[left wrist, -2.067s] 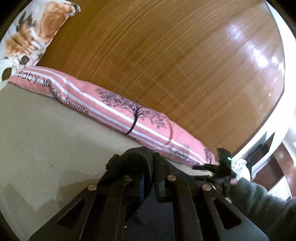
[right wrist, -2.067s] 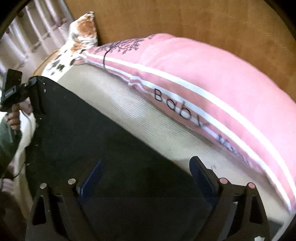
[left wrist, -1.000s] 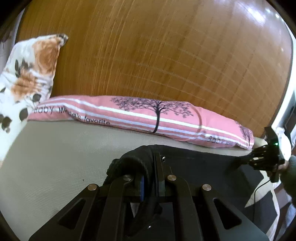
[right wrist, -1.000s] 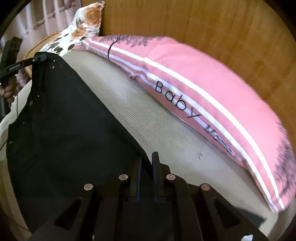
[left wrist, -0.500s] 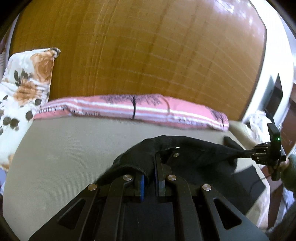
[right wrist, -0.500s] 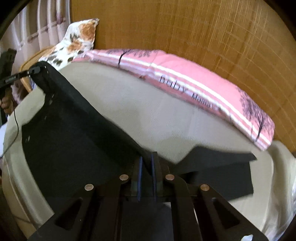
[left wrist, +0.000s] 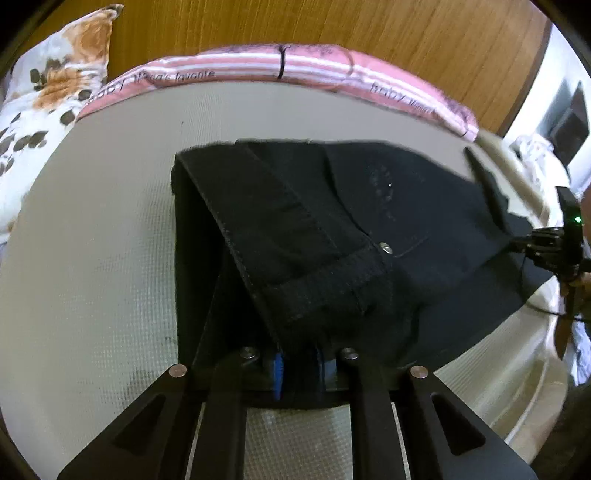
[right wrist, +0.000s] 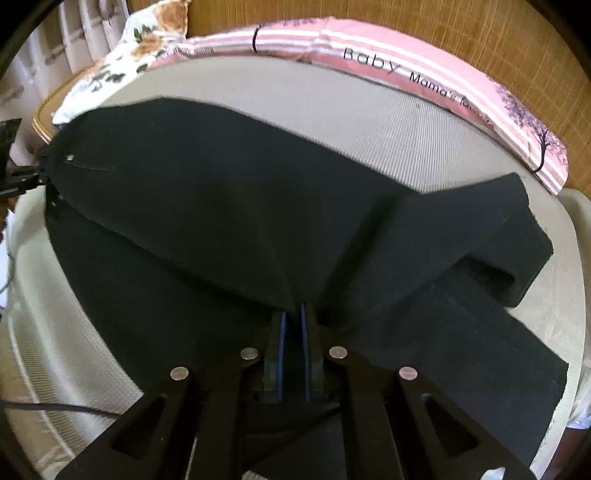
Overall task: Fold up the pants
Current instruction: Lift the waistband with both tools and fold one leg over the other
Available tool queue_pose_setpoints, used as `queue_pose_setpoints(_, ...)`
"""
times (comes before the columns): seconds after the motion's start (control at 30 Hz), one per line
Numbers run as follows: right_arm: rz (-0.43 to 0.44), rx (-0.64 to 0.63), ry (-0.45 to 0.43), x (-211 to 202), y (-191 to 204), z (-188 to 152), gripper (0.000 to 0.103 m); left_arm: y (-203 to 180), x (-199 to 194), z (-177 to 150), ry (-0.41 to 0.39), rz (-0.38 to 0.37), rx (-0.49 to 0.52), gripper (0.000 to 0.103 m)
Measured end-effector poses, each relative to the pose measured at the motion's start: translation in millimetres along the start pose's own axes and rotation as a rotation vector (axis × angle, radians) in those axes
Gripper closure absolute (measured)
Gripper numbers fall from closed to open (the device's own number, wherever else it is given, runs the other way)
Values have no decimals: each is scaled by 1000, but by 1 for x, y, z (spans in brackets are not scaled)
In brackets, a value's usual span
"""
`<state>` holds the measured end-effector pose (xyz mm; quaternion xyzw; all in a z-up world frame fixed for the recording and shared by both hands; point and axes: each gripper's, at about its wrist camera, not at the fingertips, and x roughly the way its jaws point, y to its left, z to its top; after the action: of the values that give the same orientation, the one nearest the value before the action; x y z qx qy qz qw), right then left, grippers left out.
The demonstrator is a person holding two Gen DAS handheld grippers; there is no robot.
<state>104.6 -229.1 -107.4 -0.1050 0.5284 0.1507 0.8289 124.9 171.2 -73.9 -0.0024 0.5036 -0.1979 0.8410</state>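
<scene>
Black pants (left wrist: 406, 206) lie spread over a beige mattress (left wrist: 92, 258), one half laid over the other. My left gripper (left wrist: 299, 360) is shut on the waistband end, with its rivet (left wrist: 386, 247) showing. My right gripper (right wrist: 291, 321) is shut on the pants' edge further along the legs (right wrist: 461, 236). In the left wrist view the right gripper (left wrist: 532, 242) pinches the cloth at the far right. In the right wrist view the left gripper (right wrist: 33, 173) holds the waistband corner at the far left. The pants (right wrist: 221, 192) hang slack between them, low over the mattress.
A long pink pillow (left wrist: 295, 62) lies along the wooden headboard (left wrist: 332, 22). A floral pillow (left wrist: 55, 74) sits at the far left corner. The mattress edge (right wrist: 44, 332) drops off near the right gripper, with a cable (right wrist: 55, 408) across it.
Both grippers have lowered and swung toward the mattress, carrying the pants down from hanging taut to lying folded over themselves. The right gripper, open two seconds ago, is now shut on the cloth.
</scene>
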Motion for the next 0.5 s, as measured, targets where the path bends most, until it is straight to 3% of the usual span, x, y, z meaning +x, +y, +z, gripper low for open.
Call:
queue_pose_setpoints(0.1,-24,19,-16,0,7,-1,90,-4,-4,0,31,46,-9,75)
queue_pose_setpoints(0.2,-34,48,-36,-6,12,-1,83,0,-17,-3,52,102,-57,47)
queue_pose_setpoints(0.3,-30,71,-71,-20,17,-6,74,10,-35,-13,42,139,-150,42)
queue_pose_setpoints(0.37,-20,100,-96,-29,16,-10,69,17,-48,-21,27,108,-265,43)
queue_pose_setpoints(0.5,62,187,-122,-42,12,-19,67,13,-64,-38,-12,-47,-467,43)
